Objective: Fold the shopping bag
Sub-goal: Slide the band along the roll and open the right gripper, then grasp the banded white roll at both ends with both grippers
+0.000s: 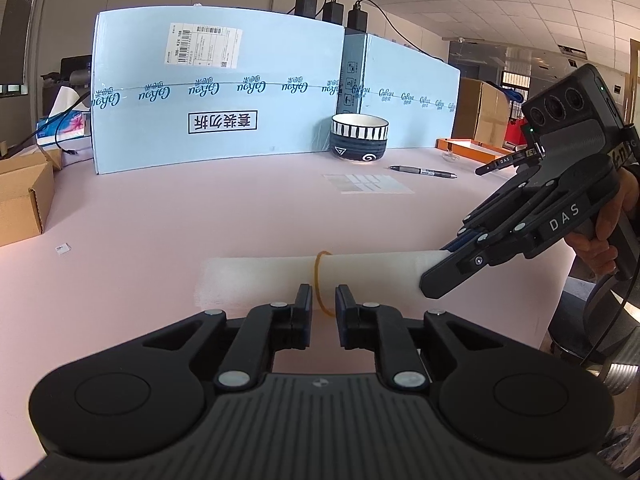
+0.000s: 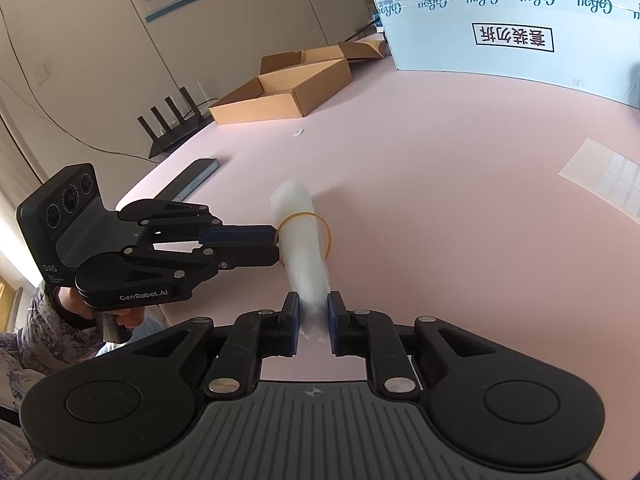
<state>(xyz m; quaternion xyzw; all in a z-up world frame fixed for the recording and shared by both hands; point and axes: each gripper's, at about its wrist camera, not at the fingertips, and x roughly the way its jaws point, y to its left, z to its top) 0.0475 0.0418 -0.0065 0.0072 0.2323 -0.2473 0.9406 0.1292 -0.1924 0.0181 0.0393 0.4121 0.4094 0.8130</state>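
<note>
Though narrow, right jaws (on bag (image 2: pixel 304 256))

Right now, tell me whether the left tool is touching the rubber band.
Touching. The right wrist view shows the left tool shut on the yellow rubber band at the near side of the rolled bag, the band pulled out from the roll.

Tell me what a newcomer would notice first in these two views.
First, the white rolled shopping bag lying mid-table on the pink table, a yellow rubber band looped around it. The right gripper clamps one end while the left gripper pinches the band. Behind looms a big light-blue box, a striped bowl at its foot.
</note>
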